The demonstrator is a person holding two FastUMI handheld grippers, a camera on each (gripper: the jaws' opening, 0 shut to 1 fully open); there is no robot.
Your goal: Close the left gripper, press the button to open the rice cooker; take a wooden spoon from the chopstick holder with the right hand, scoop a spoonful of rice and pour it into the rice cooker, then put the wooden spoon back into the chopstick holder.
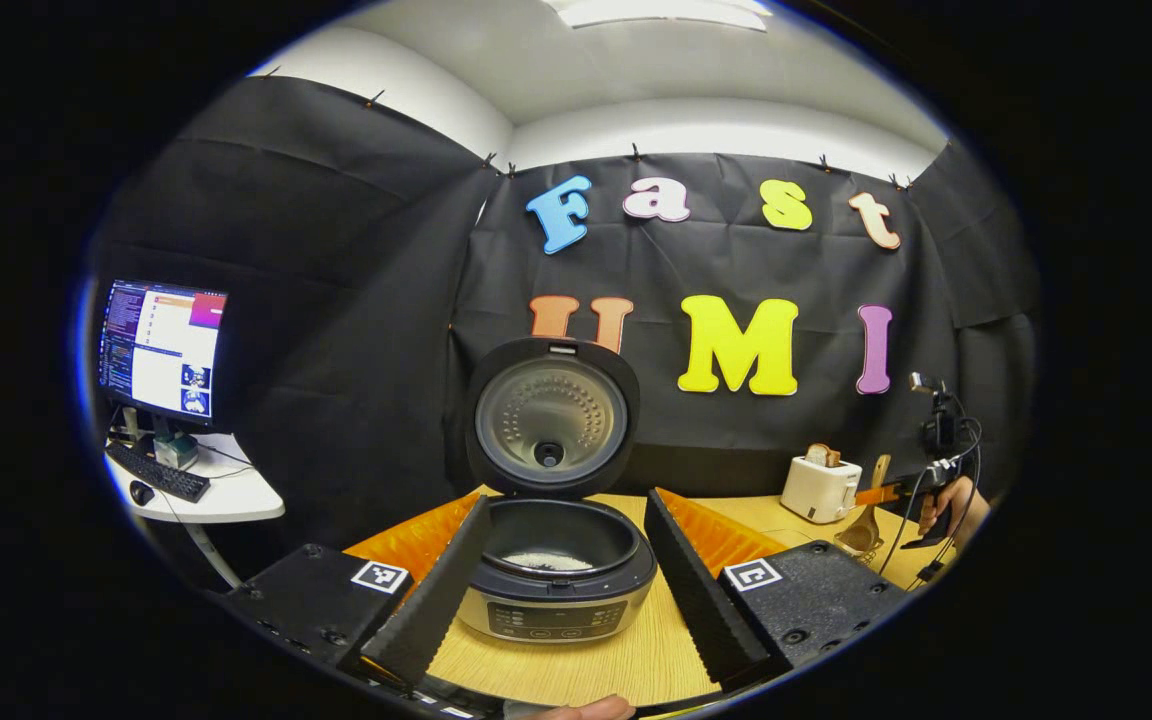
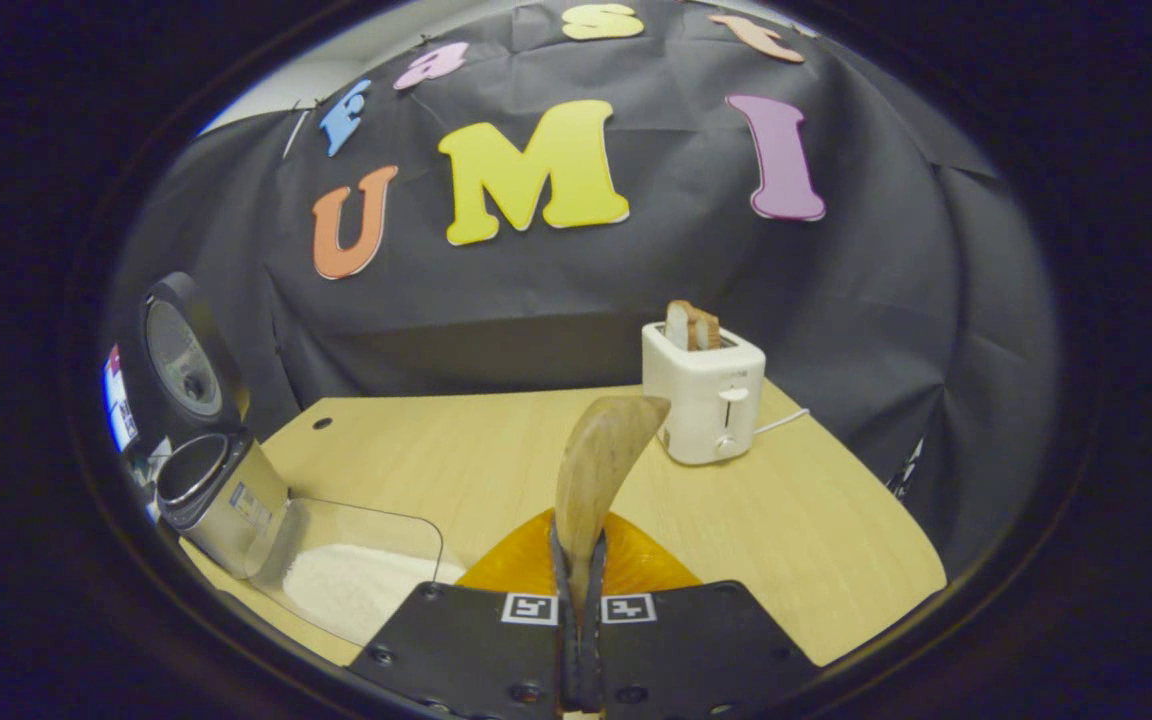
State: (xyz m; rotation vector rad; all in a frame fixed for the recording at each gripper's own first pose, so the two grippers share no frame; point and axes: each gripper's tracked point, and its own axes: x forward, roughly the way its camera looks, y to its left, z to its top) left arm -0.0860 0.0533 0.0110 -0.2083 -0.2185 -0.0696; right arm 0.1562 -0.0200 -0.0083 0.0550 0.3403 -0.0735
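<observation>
Your right gripper [image 2: 579, 590] is clamped on the spoon [image 2: 596, 470], bowl up toward 12 o'clock. It's light, stiff and smooth wood, so keep your hold low on the handle. Your left gripper [image 1: 564, 560] is spread wide, the open cooker [image 1: 558, 570] between its fingers.

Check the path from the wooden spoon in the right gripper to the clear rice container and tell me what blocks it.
Nothing visible blocks it. The right gripper is shut on the wooden spoon, and only bare table lies between it and the rice container. The toaster stands off on the far side.
</observation>
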